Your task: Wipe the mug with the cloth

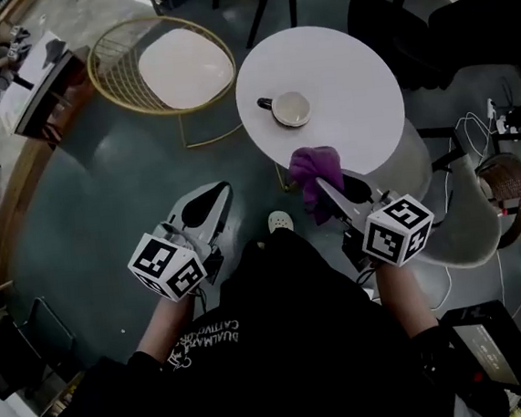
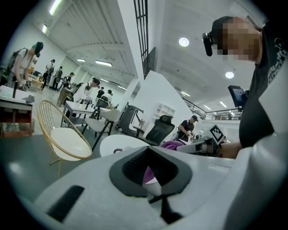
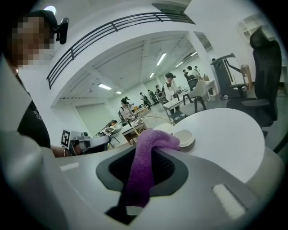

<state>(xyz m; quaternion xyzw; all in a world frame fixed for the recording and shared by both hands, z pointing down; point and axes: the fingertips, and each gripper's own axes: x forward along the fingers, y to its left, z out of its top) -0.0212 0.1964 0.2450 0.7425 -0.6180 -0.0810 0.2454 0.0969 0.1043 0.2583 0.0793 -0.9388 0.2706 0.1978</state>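
A white mug [image 1: 289, 109] with a dark handle stands upright on the round white table [image 1: 349, 75]; it also shows in the right gripper view as the mug [image 3: 184, 138]. My right gripper [image 1: 328, 185] is shut on a purple cloth [image 1: 315, 168] just short of the table's near edge, apart from the mug. In its own view the cloth [image 3: 143, 166] drapes over the right gripper [image 3: 155, 150] and hangs between the jaws. My left gripper [image 1: 209, 201] is held over the floor left of the table, shut and empty. The left gripper [image 2: 150, 155] looks toward the cloth [image 2: 170, 144].
A gold wire chair [image 1: 174, 69] with a white seat stands left of the table. A white chair [image 1: 457, 202] sits at the table's near right, a black office chair [image 1: 463, 28] behind it. A wicker basket [image 1: 507, 184] and cables lie at the right. People work at desks far back.
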